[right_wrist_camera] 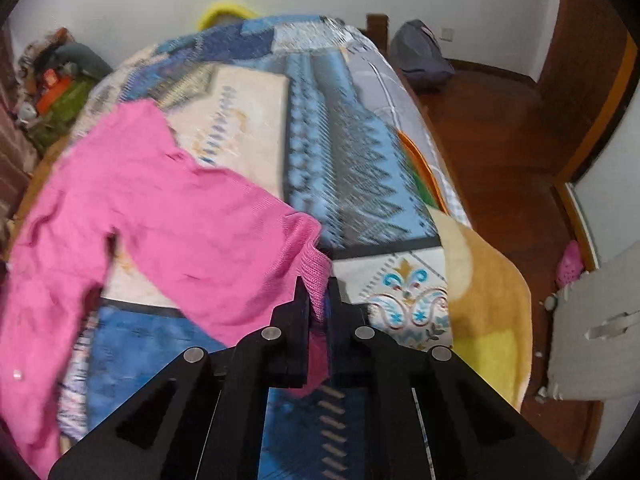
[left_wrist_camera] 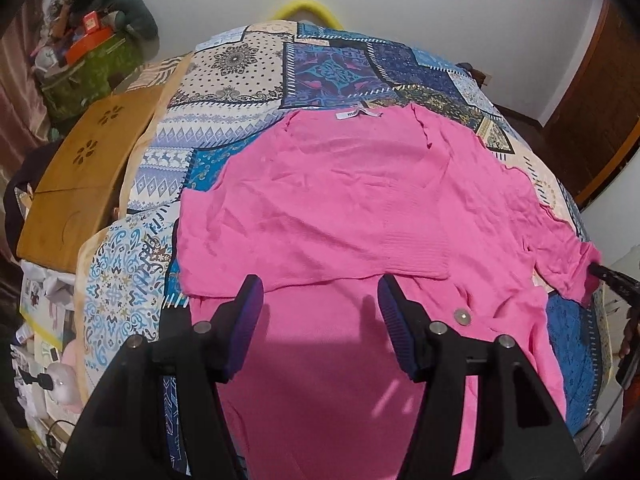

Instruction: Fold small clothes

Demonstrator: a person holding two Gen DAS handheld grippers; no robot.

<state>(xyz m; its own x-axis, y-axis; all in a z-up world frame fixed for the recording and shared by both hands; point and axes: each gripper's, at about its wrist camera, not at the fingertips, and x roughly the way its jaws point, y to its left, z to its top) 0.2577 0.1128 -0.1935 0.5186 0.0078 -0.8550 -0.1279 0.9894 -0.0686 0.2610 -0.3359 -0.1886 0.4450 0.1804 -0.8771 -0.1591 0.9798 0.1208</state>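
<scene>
Risk: cuff (right_wrist_camera: pixel 316 276) could slip from the right gripper (right_wrist_camera: pixel 319 292) if it is tugged hard; only ribbed edge is pinched
Drag: pulling might rumple the flat body
Right fingers: clenched on the sleeve end
Left gripper (left_wrist_camera: pixel 320 300): spread wide, above the hem, gripping nothing
Pink cardigan (left_wrist_camera: pixel 340 200): on the patterned bedspread (left_wrist_camera: pixel 248 60), sleeve out toward 3 o'clock

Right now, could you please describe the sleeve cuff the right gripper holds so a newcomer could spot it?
Start at the patterned bedspread and find the pink sweater on it. Follow its right sleeve to the ribbed cuff, pinched in the right gripper; its coarse ribs differ from the smoother knit.
</scene>
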